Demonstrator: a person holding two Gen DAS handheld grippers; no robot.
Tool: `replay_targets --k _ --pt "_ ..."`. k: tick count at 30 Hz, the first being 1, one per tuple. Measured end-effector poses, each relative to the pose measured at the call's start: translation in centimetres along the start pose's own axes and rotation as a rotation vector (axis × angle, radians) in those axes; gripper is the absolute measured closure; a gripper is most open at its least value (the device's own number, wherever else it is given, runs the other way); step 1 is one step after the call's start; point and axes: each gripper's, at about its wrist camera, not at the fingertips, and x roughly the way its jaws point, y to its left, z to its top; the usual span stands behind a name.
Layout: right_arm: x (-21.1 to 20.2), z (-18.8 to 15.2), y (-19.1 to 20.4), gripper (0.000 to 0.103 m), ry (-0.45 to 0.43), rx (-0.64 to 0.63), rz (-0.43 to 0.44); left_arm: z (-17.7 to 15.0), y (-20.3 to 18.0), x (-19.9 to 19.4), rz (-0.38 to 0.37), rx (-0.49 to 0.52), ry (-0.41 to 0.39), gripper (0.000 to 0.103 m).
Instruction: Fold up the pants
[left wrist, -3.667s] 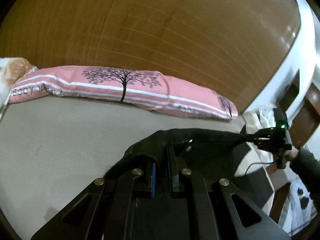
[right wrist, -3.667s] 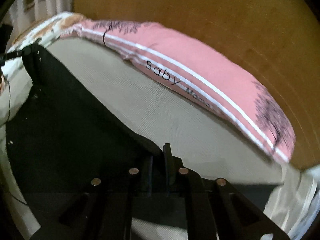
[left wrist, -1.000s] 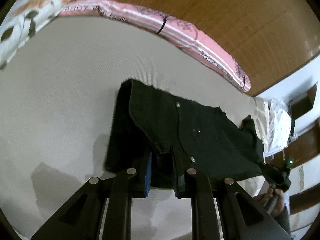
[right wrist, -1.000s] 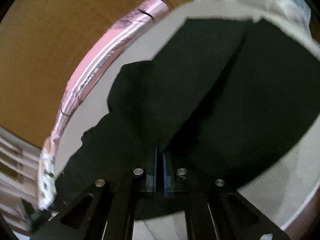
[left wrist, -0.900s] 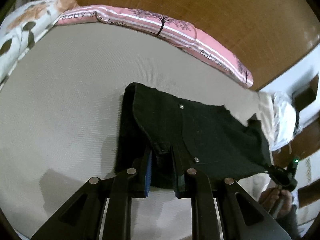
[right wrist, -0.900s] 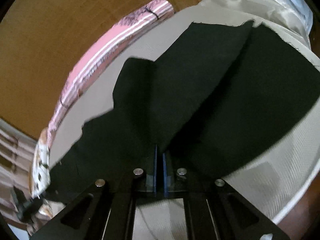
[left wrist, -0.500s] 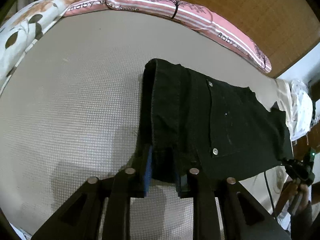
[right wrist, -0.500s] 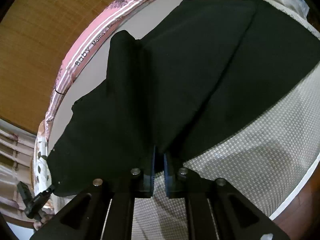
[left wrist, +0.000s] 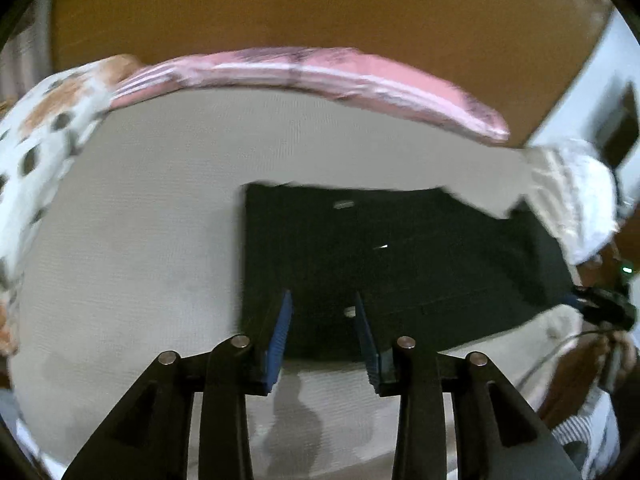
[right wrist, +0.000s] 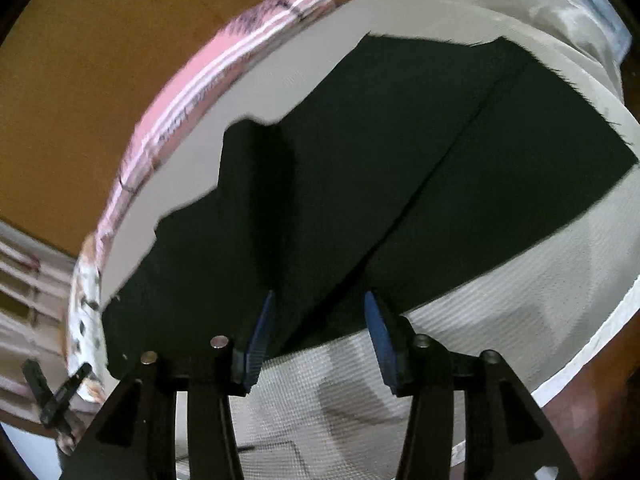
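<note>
The black pants [left wrist: 400, 256] lie flat on the beige bed sheet [left wrist: 140, 220], waistband end to the left in the left wrist view. My left gripper [left wrist: 322, 300] is open, its blue pads just above the near edge of the waist end, holding nothing. In the right wrist view the pants [right wrist: 380, 168] spread across the sheet with a long crease between the legs. My right gripper [right wrist: 318, 300] is open over the near edge of the legs. The right gripper also shows at the far right of the left wrist view [left wrist: 600, 308].
A pink striped pillow [left wrist: 320, 76] lies along the wooden headboard [left wrist: 320, 4]. A floral pillow [left wrist: 44, 128] is at the left. A white crumpled cloth [left wrist: 576, 200] lies at the right bed edge. The bed's edge [right wrist: 592, 340] runs near my right gripper.
Both grippers have opened and let go of the pants, which now lie flat on the bed. Both have drawn back a little from the cloth's near edge.
</note>
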Motion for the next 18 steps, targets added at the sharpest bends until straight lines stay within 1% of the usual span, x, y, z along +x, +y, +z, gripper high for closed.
replay_targets --k 1,2,4,7,8,9,10,13,15,16,18 --pt "-0.5 0.2 -0.6 0.058 -0.001 0.018 0.009 0.4 -1.1 0.4 -0.019 0.014 -0.001 0.056" --pt "-0.8 0.3 -1.0 0.058 0.002 0.024 0.02 0.8 -2.3 1.0 -0.036 0.03 0.001 0.054" --pt "-1.5 0.8 -1.7 0.058 -0.001 0.016 0.017 1.7 -4.5 2.4 -0.075 0.06 -0.002 0.054" --pt "-2.0 1.6 -2.0 0.058 -0.017 0.007 0.06 3.1 -7.0 4.7 -0.124 0.076 0.006 0.054" --pt "-2.2 1.9 -1.7 0.058 -0.029 -0.004 0.066 3.3 -7.7 5.4 -0.13 0.078 0.013 0.054" --pt "-2.3 2.5 -1.1 0.058 -0.046 -0.03 0.079 3.7 -8.4 6.3 -0.138 0.082 0.026 0.054" --pt "-2.2 2.9 -0.5 0.058 -0.045 -0.052 0.093 3.9 -9.1 7.1 -0.141 0.088 0.039 0.054" --pt "-1.1 5.0 2.3 0.058 -0.02 -0.142 0.113 4.1 -10.9 9.0 -0.136 0.101 0.06 0.054" --pt "-0.4 6.5 3.4 0.059 -0.01 -0.153 0.124 4.2 -12.4 10.0 -0.149 0.121 0.07 0.054" --pt "-0.3 7.0 3.4 0.059 -0.011 -0.148 0.114 4.1 -12.9 10.2 -0.156 0.124 0.075 0.054" --pt "0.0 8.2 2.9 0.059 -0.039 -0.127 0.07 4.0 -14.4 11.0 -0.199 0.13 0.098 0.054"
